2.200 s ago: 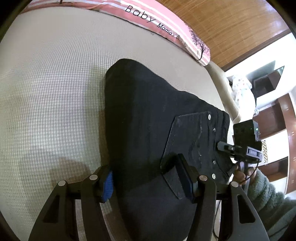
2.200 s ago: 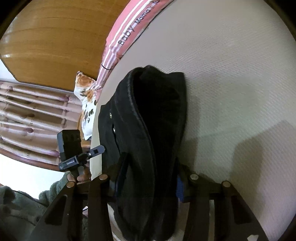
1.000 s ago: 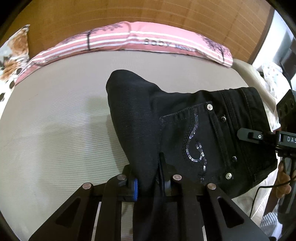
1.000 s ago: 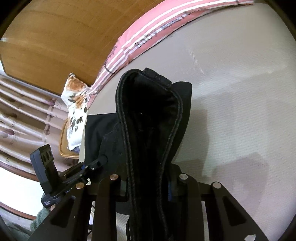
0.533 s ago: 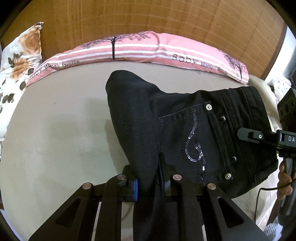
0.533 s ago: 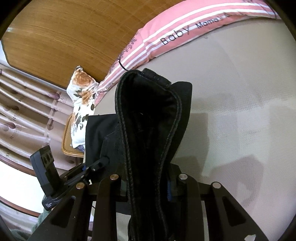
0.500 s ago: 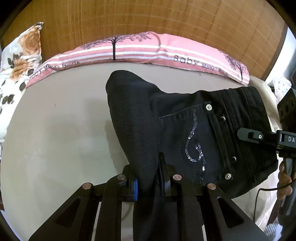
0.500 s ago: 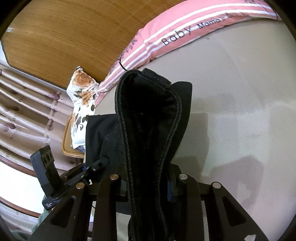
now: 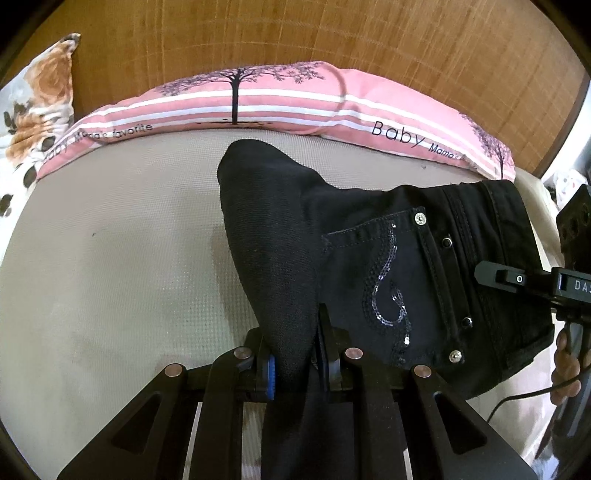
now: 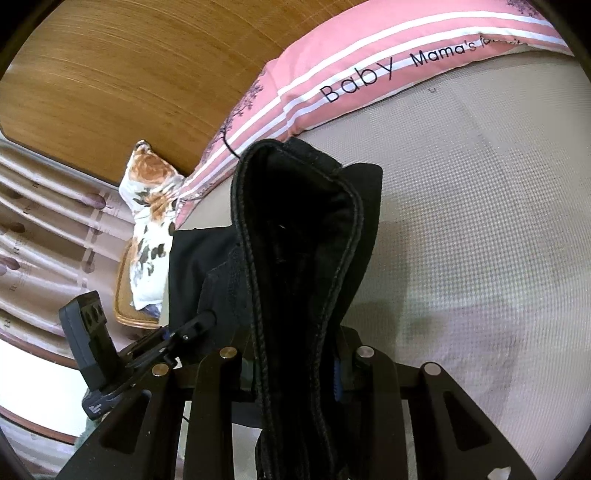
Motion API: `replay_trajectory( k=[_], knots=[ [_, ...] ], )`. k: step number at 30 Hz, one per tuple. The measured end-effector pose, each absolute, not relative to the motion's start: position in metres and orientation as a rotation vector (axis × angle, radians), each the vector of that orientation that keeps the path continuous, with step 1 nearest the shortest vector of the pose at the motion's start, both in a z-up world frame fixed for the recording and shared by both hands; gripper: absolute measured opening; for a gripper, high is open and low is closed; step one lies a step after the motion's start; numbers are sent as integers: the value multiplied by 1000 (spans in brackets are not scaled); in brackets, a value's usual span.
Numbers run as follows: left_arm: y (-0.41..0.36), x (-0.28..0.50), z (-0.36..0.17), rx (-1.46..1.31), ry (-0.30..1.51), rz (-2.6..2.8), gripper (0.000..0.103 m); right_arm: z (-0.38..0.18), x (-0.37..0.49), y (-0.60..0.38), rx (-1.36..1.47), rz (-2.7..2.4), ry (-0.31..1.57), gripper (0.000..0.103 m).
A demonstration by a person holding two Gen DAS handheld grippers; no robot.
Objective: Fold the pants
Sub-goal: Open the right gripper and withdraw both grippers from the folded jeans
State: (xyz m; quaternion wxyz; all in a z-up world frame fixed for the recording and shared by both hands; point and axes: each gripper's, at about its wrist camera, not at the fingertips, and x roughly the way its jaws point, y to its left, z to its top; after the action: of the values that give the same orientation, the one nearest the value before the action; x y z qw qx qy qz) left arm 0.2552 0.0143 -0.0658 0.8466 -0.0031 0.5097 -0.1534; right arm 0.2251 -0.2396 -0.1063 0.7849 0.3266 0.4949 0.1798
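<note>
Black pants with a sequined back pocket hang folded between the two grippers, above a beige mattress. My left gripper is shut on a fold of the pants on the leg side. My right gripper is shut on the thick stitched waistband edge, which stands up in front of its camera. The right gripper also shows at the right edge of the left wrist view. The left gripper shows at the lower left of the right wrist view.
A long pink striped pillow lies along the wooden headboard. A floral pillow sits at the far left corner. In the right wrist view, curtains and a wicker seat stand beside the bed.
Both grippers closed on the pants about a second ago and have lifted them. The views have since tilted up, bringing more of the pillow and headboard into sight.
</note>
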Motion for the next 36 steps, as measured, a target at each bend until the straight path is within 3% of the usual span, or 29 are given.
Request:
replay_trajectory(
  k=[4, 9, 14, 36],
  knots=[
    [14, 263, -87, 4, 1095, -321, 21, -123, 230, -241, 630, 330, 1088, 27],
    [14, 260, -99, 50, 1057, -276, 43, -132, 230, -229, 443, 244, 1085, 51],
    [14, 252, -99, 81, 1020, -238, 51, -134, 224, -233, 447, 198, 1075, 59],
    [18, 146, -75, 148, 967, -92, 54, -99, 122, -235, 352, 108, 970, 65]
  ],
)
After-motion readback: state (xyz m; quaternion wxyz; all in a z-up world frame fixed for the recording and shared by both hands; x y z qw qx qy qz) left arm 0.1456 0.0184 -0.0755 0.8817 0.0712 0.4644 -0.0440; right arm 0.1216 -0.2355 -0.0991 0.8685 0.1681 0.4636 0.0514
